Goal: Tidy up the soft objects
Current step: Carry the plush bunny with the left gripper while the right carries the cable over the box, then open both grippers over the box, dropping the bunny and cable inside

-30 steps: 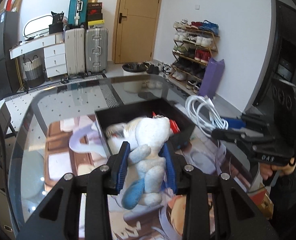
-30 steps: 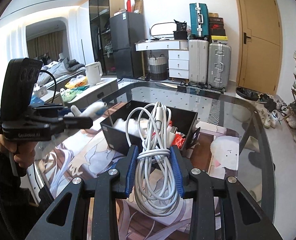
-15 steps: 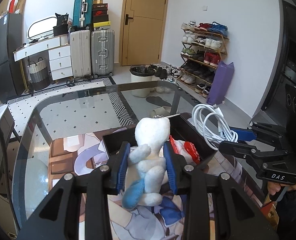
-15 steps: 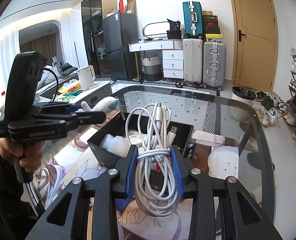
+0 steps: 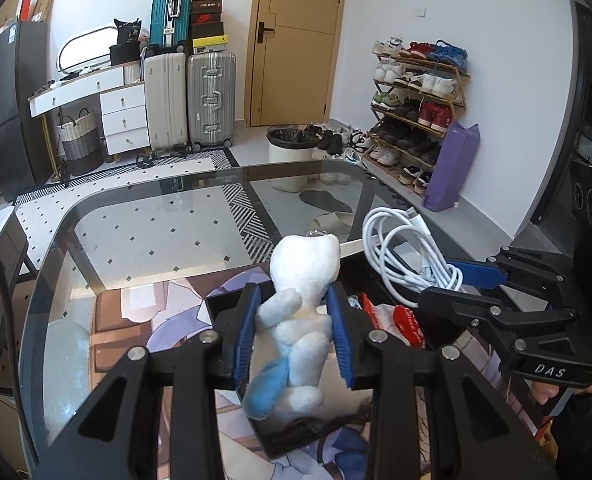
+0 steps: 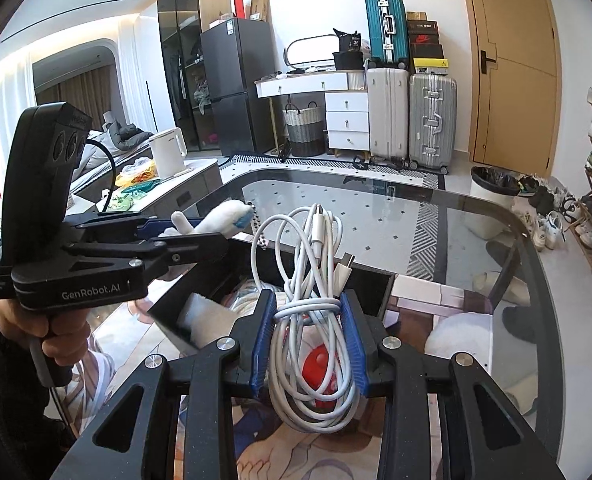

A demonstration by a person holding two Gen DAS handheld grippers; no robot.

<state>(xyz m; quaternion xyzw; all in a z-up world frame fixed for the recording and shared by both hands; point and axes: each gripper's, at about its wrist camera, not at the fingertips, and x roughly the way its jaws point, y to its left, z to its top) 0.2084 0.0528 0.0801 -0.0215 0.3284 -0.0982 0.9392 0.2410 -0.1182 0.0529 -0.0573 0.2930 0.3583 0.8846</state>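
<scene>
My left gripper (image 5: 294, 324) is shut on a white plush toy (image 5: 299, 304) with a blue tail, held above the near end of a black open box (image 5: 226, 308). My right gripper (image 6: 307, 332) is shut on a coiled white charging cable (image 6: 315, 300), held over the same black box (image 6: 168, 312). In the left wrist view the right gripper (image 5: 451, 284) and its white cable (image 5: 399, 252) show on the right. The right wrist view shows the left gripper (image 6: 200, 232) with the plush toy (image 6: 224, 216) on the left. A red-and-white packet (image 5: 403, 320) and a white soft item (image 6: 204, 320) lie in the box.
The box stands on a printed mat (image 5: 136, 320) on a glass table (image 5: 156, 224). A person's hand (image 6: 56, 336) holds the left gripper's handle. Suitcases (image 5: 208, 100), a white dresser (image 5: 124, 112), a bin (image 5: 288, 148) and a shoe rack (image 5: 415, 104) stand beyond the table.
Both grippers have drawn back and risen with their loads. The plush toy came up out of the box. The cable now hangs over the box's near side.
</scene>
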